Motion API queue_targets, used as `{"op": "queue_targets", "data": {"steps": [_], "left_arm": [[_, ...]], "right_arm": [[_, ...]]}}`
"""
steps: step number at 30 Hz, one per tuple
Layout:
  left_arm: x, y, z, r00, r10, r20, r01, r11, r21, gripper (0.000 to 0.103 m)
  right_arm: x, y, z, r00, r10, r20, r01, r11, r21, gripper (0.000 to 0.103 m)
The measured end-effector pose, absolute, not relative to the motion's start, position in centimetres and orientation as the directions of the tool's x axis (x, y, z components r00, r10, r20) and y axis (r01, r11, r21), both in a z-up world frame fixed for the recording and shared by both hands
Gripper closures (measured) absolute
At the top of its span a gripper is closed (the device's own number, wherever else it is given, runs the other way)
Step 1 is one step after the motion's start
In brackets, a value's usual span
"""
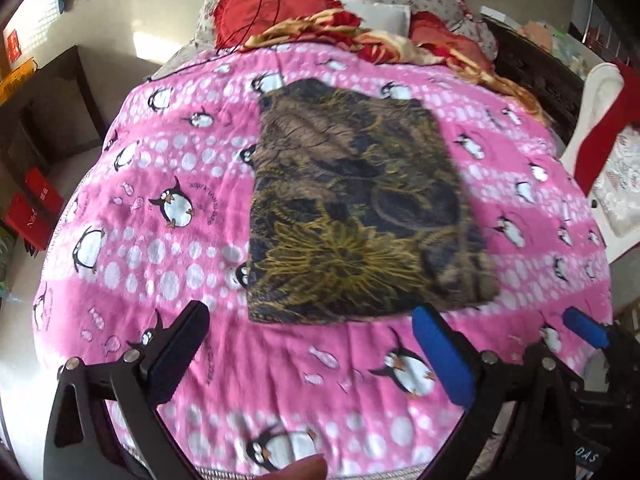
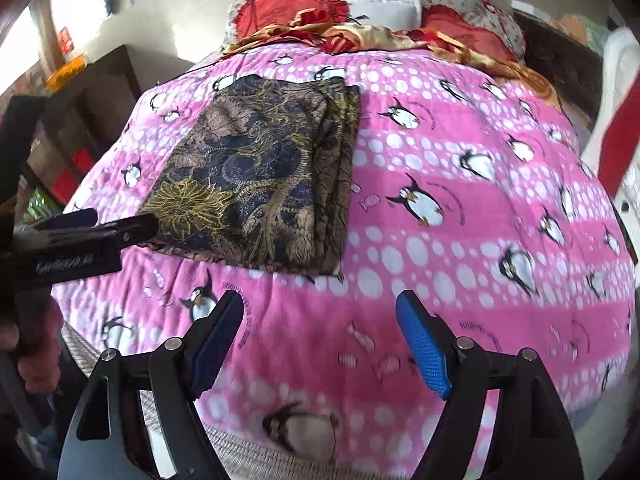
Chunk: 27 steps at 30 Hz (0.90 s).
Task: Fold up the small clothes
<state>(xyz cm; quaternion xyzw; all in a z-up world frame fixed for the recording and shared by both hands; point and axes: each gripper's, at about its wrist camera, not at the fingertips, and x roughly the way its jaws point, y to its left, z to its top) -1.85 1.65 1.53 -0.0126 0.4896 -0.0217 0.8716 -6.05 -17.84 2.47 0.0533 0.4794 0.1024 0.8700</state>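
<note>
A dark garment with a brown and gold print lies folded into a rectangle on the pink penguin blanket. It also shows in the right wrist view, with stacked fold edges on its right side. My left gripper is open and empty, just short of the garment's near edge. My right gripper is open and empty over bare blanket, to the right of the garment. The right gripper's blue pads show at the lower right of the left wrist view. The left gripper shows at the left of the right wrist view.
Red and gold bedding and floral pillows are piled at the far end of the bed. A dark wooden cabinet stands to the left. A white chair with a red cloth stands to the right.
</note>
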Motion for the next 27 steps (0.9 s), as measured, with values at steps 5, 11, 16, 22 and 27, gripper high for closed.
{"op": "queue_targets", "data": {"steps": [5,11,16,22,27], "left_arm": [[-3.1,0.7,3.2,0.55,-0.035,-0.835,0.029,0.999,-0.023,0.0],[-3.8,-0.3,4.1,0.55,-0.058,-0.833,0.051,0.998,-0.035,0.0],[-3.9,-0.6,4.2,0.551,-0.06,-0.832,0.057,0.998,-0.034,0.0],[-3.6,-0.4,3.5,0.537,-0.064,-0.841,0.051,0.998,-0.044,0.0],[-3.5,-0.4,3.4,0.571,-0.051,-0.82,0.047,0.998,-0.029,0.0]], "right_arm": [[-7.0,-18.4,4.6,0.561,0.233,-0.794,-0.132,0.973,0.192,0.017],[-7.6,-18.6,6.2,0.591,0.235,-0.772,-0.146,0.972,0.184,0.017],[-7.4,-18.5,6.3,0.593,0.227,-0.772,-0.148,0.974,0.173,0.017],[-7.1,-18.3,6.2,0.592,0.212,-0.777,-0.158,0.977,0.147,0.017],[-6.7,-18.0,6.2,0.59,0.196,-0.783,-0.161,0.979,0.124,0.017]]}}
